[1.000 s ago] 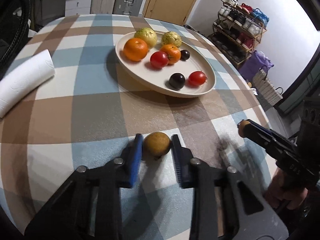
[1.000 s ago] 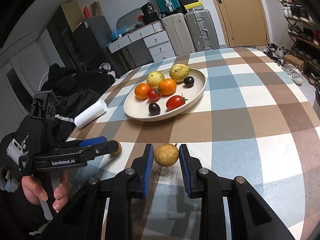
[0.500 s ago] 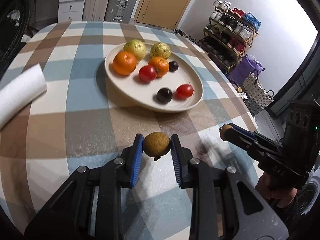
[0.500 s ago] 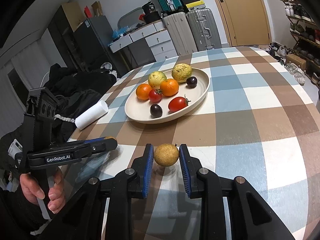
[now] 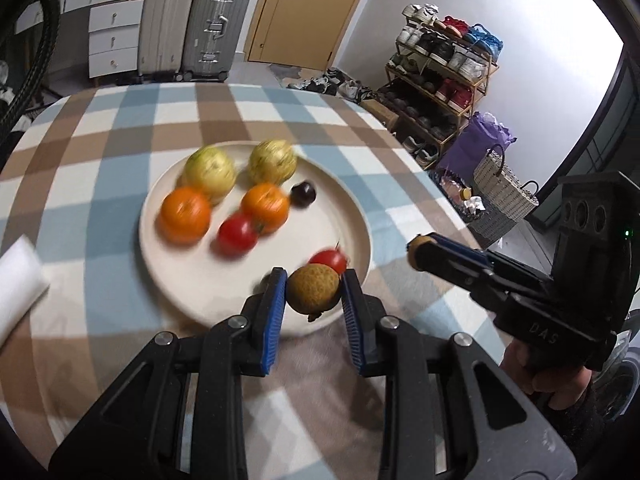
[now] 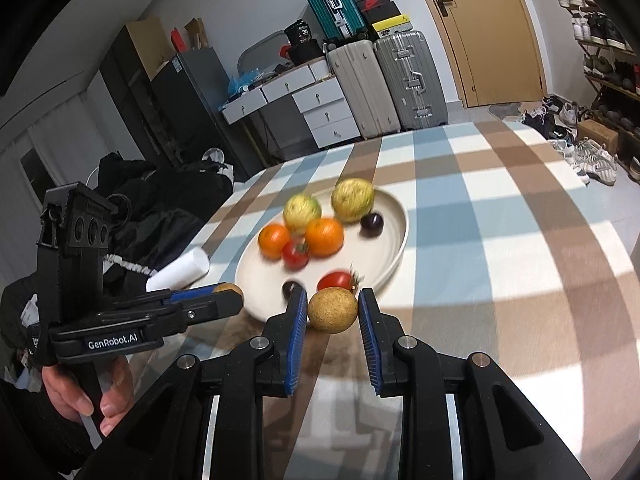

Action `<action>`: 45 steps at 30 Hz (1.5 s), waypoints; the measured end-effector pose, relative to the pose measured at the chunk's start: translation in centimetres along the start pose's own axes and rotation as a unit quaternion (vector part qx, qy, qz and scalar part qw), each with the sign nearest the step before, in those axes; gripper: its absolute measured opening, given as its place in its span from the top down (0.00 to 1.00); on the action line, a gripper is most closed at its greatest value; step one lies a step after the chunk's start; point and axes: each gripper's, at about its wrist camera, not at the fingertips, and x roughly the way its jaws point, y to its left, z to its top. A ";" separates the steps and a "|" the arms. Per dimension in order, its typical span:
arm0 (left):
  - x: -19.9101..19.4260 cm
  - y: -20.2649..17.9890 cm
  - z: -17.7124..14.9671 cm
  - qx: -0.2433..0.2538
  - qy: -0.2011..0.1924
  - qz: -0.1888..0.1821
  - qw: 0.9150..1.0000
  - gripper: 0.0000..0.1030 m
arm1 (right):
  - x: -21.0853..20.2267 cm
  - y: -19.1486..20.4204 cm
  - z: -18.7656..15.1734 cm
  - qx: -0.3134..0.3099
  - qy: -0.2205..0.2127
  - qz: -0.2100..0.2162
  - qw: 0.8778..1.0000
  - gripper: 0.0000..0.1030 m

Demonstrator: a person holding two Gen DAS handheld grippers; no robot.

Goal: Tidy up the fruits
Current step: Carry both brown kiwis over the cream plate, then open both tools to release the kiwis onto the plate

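Note:
My left gripper (image 5: 313, 292) is shut on a small brown round fruit (image 5: 313, 289) and holds it over the near rim of the cream plate (image 5: 352, 216). My right gripper (image 6: 332, 310) is shut on a second brown fruit (image 6: 332, 310) just before the plate's near edge (image 6: 396, 256). The plate holds two yellow-green fruits (image 5: 210, 170), two oranges (image 5: 185, 216), two tomatoes (image 5: 237, 234) and dark plums (image 5: 303, 194). Each gripper shows in the other's view: the right one (image 5: 418, 246) and the left one (image 6: 228, 292).
A white paper roll (image 5: 16, 284) lies on the checked tablecloth (image 5: 100, 184) at the left, also in the right wrist view (image 6: 180, 272). Beyond the round table are suitcases (image 6: 408, 80), drawers, a shoe rack (image 5: 440, 80) and a woven basket (image 5: 502, 196).
Both grippers have lifted their brown fruits off the tablecloth and moved forward to the plate's near rim. The plate's fruits look blurred from this motion.

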 end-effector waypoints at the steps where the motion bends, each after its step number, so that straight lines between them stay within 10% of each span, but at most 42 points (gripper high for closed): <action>1: 0.4 -0.3 0.5 0.003 0.000 -0.001 1.000 0.76 | 0.2 -0.2 0.5 -0.003 0.002 -0.002 1.000 0.74; 18: 9.1 -1.5 4.8 -0.001 0.025 0.000 1.000 0.76 | 7.0 -4.0 9.2 -0.030 0.031 0.021 0.999 0.74; 45: 8.6 0.0 5.3 -0.022 0.015 0.004 1.000 0.61 | 11.0 -5.3 9.9 -0.003 0.045 0.032 0.998 0.63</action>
